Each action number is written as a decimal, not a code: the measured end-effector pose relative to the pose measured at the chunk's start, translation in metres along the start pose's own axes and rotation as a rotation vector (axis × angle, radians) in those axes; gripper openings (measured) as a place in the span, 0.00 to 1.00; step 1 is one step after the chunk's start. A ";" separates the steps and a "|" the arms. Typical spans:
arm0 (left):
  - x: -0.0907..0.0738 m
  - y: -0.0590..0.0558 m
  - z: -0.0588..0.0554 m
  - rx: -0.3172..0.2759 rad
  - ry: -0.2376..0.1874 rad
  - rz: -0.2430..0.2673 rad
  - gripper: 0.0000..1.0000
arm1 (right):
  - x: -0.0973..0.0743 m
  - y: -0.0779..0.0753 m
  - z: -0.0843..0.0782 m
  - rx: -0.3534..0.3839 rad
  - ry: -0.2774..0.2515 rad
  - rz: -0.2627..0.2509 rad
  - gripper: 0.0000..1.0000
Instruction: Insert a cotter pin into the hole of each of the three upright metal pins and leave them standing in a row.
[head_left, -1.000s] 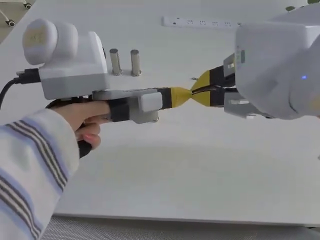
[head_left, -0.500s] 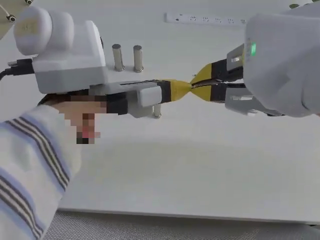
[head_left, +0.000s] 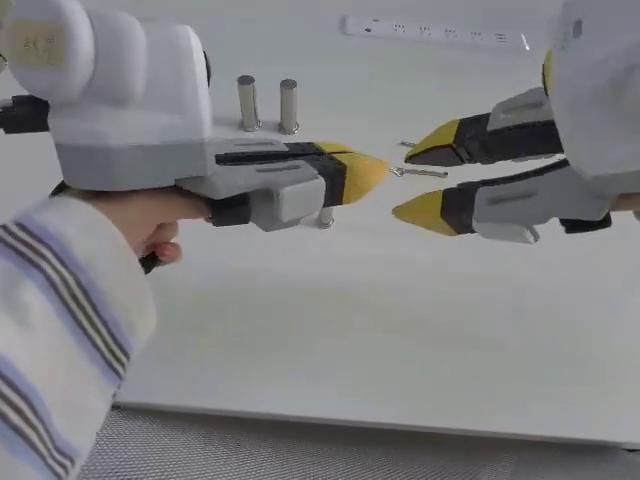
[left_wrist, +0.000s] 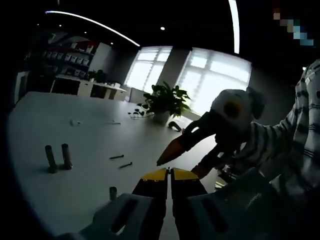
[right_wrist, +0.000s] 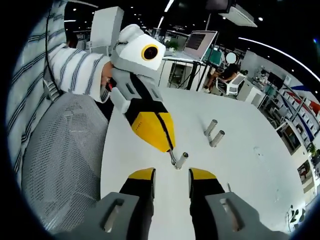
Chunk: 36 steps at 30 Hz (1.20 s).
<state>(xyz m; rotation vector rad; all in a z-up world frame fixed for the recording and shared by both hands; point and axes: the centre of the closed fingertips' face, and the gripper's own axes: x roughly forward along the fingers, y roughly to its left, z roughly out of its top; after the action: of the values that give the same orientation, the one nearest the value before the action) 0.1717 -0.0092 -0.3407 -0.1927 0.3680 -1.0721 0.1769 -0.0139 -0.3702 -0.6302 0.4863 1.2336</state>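
My left gripper (head_left: 375, 172) is shut on a thin cotter pin (head_left: 420, 173) that pokes out to the right of its yellow tips. The right gripper (head_left: 420, 182) faces it, open, with one jaw above and one below the pin's free end, not touching it. Two upright metal pins (head_left: 247, 103) (head_left: 289, 106) stand side by side at the back. The third metal pin (head_left: 325, 217) stands under the left gripper, mostly hidden. In the right gripper view this pin (right_wrist: 181, 161) stands just beyond my open right gripper (right_wrist: 172, 175), with the cotter pin (right_wrist: 172, 157) beside its top.
A white power strip (head_left: 430, 32) lies along the far edge of the white table (head_left: 330, 330). Two loose cotter pins (left_wrist: 117, 157) (left_wrist: 125, 164) lie on the table past the metal pins. The table's near edge runs across the bottom of the head view.
The right gripper has opened and drawn back to the right, away from the left gripper's tips. The cotter pin has stayed in the left gripper. The camera has shifted.
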 end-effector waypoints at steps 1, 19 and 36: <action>-0.001 -0.001 0.000 0.030 0.004 -0.004 0.00 | 0.000 0.000 0.001 0.005 -0.008 0.006 0.22; -0.010 -0.020 -0.004 0.228 0.036 -0.139 0.00 | -0.002 0.032 0.008 0.088 -0.132 0.196 0.00; -0.012 -0.024 -0.016 0.288 0.075 -0.179 0.00 | -0.015 0.043 0.017 0.113 -0.147 0.249 0.00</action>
<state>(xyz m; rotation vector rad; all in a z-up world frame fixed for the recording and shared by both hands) 0.1412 -0.0092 -0.3451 0.0728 0.2625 -1.2975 0.1313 -0.0045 -0.3552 -0.3870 0.5177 1.4652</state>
